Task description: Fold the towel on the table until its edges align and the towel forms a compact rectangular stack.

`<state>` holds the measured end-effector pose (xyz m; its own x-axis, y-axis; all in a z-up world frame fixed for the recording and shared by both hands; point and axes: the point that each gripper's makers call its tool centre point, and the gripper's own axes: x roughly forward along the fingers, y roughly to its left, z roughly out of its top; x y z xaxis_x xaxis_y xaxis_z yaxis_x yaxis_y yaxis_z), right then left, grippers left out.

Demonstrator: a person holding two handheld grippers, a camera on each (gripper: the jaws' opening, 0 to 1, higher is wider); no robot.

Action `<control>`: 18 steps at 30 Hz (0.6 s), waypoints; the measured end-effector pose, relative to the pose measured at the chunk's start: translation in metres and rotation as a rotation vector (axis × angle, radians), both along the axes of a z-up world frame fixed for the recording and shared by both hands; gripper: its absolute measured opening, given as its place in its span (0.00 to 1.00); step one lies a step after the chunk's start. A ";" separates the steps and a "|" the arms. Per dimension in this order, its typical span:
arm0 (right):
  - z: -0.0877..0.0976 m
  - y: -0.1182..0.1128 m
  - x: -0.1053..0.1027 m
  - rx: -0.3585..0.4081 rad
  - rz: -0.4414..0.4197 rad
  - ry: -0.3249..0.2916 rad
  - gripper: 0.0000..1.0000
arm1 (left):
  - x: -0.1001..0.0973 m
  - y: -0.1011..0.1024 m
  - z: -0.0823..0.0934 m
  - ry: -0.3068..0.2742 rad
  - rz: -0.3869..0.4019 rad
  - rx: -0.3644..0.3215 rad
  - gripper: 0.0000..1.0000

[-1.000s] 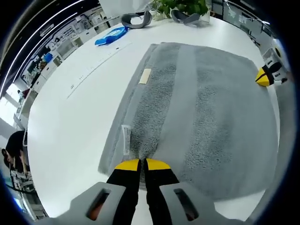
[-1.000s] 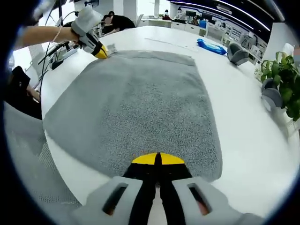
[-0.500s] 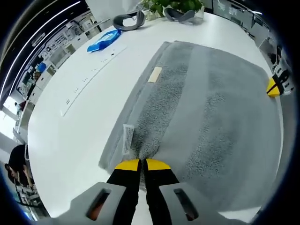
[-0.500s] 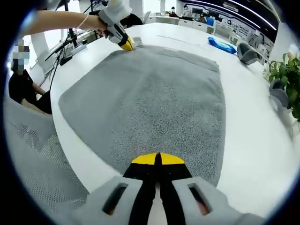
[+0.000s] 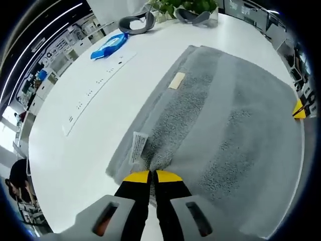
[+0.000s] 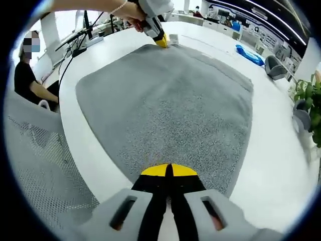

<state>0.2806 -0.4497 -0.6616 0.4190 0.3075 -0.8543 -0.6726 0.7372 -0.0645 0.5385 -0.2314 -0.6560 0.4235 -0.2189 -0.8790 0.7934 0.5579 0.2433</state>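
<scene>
A grey towel (image 5: 220, 120) lies spread on the white table (image 5: 85, 120). My left gripper (image 5: 152, 175) is shut on the towel's near corner, just below a white care label (image 5: 138, 147). A beige tag (image 5: 176, 80) sits further along the same edge. The right gripper's yellow tip (image 5: 299, 110) shows at the towel's far right corner. In the right gripper view, my right gripper (image 6: 168, 170) is shut on the near edge of the towel (image 6: 165, 100). At the towel's far corner a hand holds the left gripper (image 6: 159, 37).
A blue pack (image 5: 108, 46), two grey headsets (image 5: 136, 21) and a potted plant (image 5: 193, 5) stand at the table's far side. A person sits (image 6: 30, 80) beyond the table edge, and a mesh chair (image 6: 45, 170) stands beside my right gripper.
Both grippers stay shut on the towel. Both cameras have swung, so the left gripper now appears further right in the right gripper view. The towel's far edge looks pulled more slanted.
</scene>
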 end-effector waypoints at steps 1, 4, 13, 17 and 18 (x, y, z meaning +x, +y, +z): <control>0.000 -0.001 0.001 -0.003 0.007 -0.002 0.00 | 0.000 0.000 0.000 -0.002 0.006 0.003 0.03; 0.001 -0.002 0.002 0.011 -0.017 0.010 0.00 | -0.003 0.003 0.002 0.024 0.087 -0.013 0.06; 0.022 0.000 0.007 0.101 0.003 -0.009 0.05 | -0.026 -0.003 0.040 -0.012 0.097 -0.183 0.17; 0.031 -0.002 0.004 0.131 0.033 -0.013 0.09 | -0.048 -0.007 0.060 -0.047 0.060 -0.246 0.21; 0.033 -0.002 0.002 0.140 0.045 -0.014 0.10 | -0.054 -0.009 0.064 -0.056 0.050 -0.255 0.23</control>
